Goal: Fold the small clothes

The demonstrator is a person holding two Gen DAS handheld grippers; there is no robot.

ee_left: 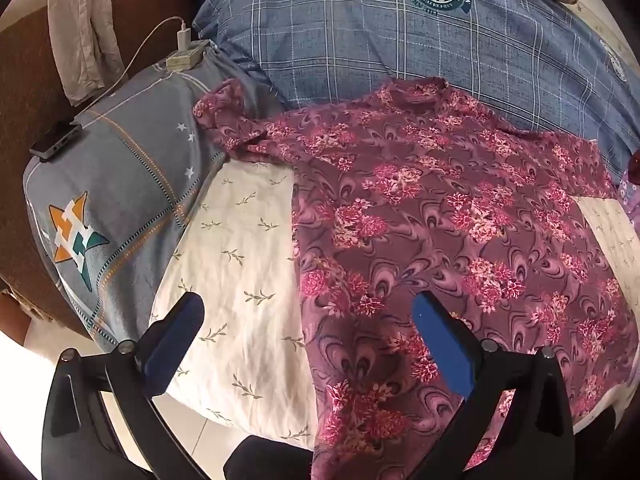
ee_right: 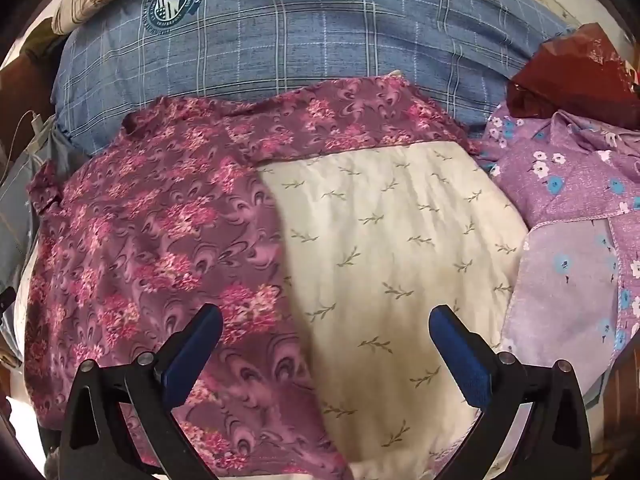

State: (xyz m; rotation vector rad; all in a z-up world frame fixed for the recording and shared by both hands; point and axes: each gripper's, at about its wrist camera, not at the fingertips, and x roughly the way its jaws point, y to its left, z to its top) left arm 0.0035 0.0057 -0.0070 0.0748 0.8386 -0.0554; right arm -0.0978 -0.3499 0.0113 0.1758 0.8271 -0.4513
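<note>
Both hand-held grippers, left [ee_left: 308,312] and right [ee_right: 326,326], gape wide above the maroon floral shirt [ee_left: 420,216].

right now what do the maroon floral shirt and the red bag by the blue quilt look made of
Maroon floral shirt: thin woven printed cloth, matte, likely a light synthetic or cotton; it lies limp with soft wrinkles. Red bag: probably thin plastic film; it is glossy, sharply crinkled and semi-translucent.

A bed's cream leaf-print sheet [ee_right: 400,240] lies below a blue plaid pillow [ee_left: 400,40].
</note>
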